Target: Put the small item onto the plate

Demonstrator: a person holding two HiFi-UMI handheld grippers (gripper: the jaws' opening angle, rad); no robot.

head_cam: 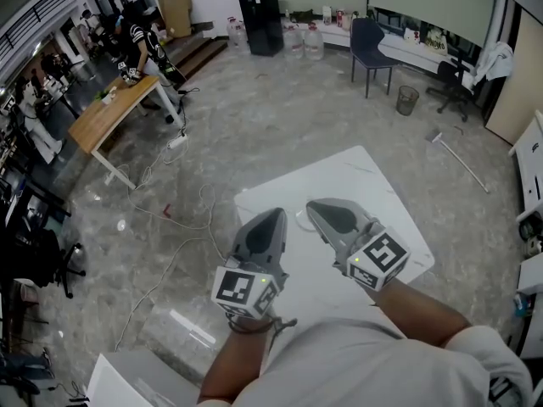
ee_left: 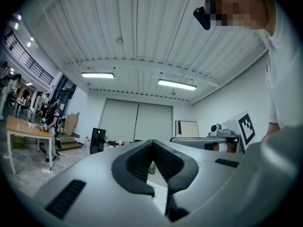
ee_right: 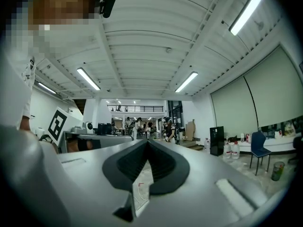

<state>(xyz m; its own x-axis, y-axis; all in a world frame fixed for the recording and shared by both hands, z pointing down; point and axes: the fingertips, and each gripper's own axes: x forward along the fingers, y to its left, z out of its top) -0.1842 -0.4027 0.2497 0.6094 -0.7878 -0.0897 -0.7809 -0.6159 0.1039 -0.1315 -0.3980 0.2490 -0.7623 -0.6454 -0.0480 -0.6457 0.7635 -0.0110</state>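
Both grippers hang side by side over a white table (head_cam: 373, 185), and the person's arms reach in from the bottom edge. My left gripper (head_cam: 277, 216) is shut with nothing in it, and in the left gripper view its tips (ee_left: 152, 142) meet. A small greenish thing (ee_left: 151, 168) shows through the gap behind them. My right gripper (head_cam: 314, 206) is also shut and empty, its tips (ee_right: 147, 141) touching. A pale curved rim (head_cam: 302, 220), perhaps the plate, peeks out between the two grippers. The rest of it is hidden, and I see no small item in the head view.
A wooden table (head_cam: 110, 113) with people around it stands at the far left. Cables (head_cam: 170, 219) trail over the floor beside the white table. A black cabinet (head_cam: 260, 21), water bottles (head_cam: 303, 41), a blue chair (head_cam: 372, 45) and a bin (head_cam: 407, 100) stand at the back.
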